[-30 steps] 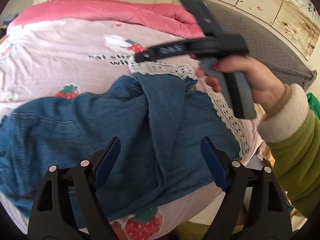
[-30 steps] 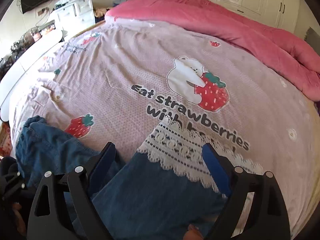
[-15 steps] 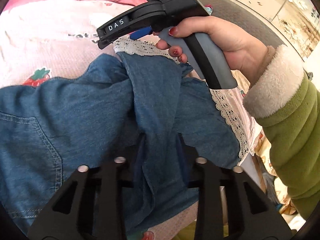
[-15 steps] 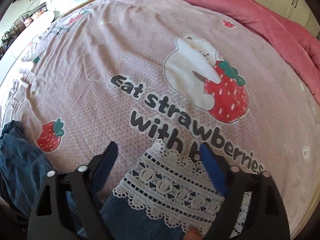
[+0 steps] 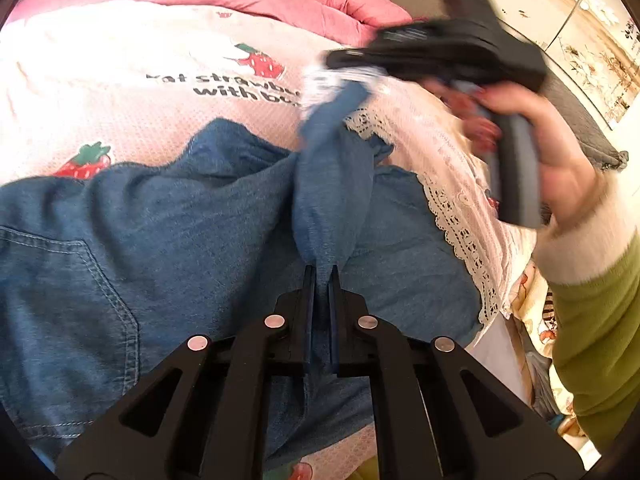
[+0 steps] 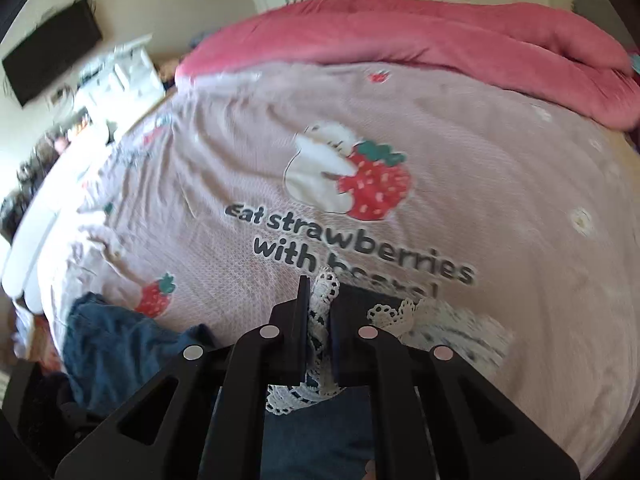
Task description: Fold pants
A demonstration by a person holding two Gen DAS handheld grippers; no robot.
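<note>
Denim all over the near edge of the bed: blue jeans w/ white lace hems [image 5: 168, 264] lie rumpled on the pink strawberry-print bedspread [image 5: 120, 92], waist & back pocket toward the near-left corner, legs running off to the right.

Left gripper [image 5: 320, 280] has just been closing and is now clamped on a raised ridge of denim, mid-leg, fabric pinched tight between the pads. Right gripper [image 6: 318, 312] has also just been closing and is now clenched on the lace hem [image 6: 320, 320], lace bunched between the pads. In the left view it shows blurred, held in a hand [image 5: 552, 152] w/ a green sleeve [image 5: 592, 340], towards the far right.

Key relation: both grips look to sit on one leg, and its long axis runs from the left gripper away & up to the right gripper, a taut strip of denim between them. Right hand has the hem end; left is nearer the knee/thigh part. The other leg lies flat below, its lace edge [image 5: 460, 232] along the right side of the bed.

My read: first fold is being set up. Hem prob needs carrying across toward the waist at the near-left, or the leg laid over its twin. Risk: lace is thin, could slip under tension.
</note>
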